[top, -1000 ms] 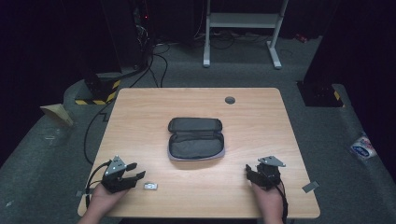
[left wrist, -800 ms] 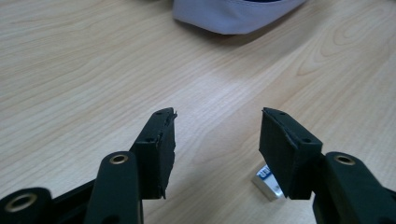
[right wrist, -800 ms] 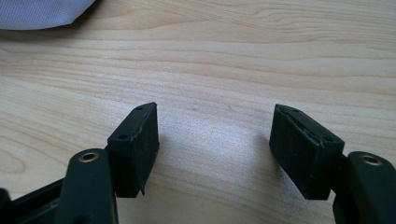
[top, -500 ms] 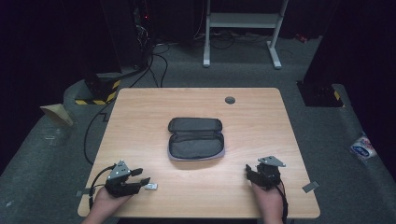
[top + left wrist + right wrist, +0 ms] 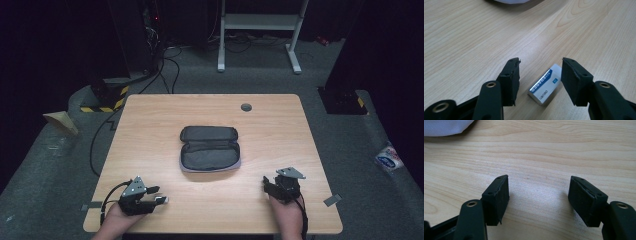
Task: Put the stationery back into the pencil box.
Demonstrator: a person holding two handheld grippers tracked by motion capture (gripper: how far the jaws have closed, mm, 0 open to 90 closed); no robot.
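Note:
A small white eraser (image 5: 545, 84) with a blue band lies flat on the wooden table (image 5: 280, 135) near its front left corner. My left gripper (image 5: 541, 62) straddles it. Its jaws have just been closing, with the eraser between them and a gap left on both sides. From above, the left gripper (image 5: 160, 195) points right with the eraser (image 5: 161, 200) at its tips. My right gripper (image 5: 265, 186) rests at the front right, open over bare wood (image 5: 539, 179). An unzipped black pencil case (image 5: 210, 148) lies open at the table's middle.
A round grey grommet (image 5: 246, 107) sits near the table's far edge. The case's pale edge (image 5: 446, 126) shows at the top left of the right gripper view. A cable (image 5: 100, 145) hangs off the left side. A white stand (image 5: 260, 22) is behind the table.
My left gripper has slid to the right, up to the eraser, which now lies between its jaws. The right gripper has stayed where it was.

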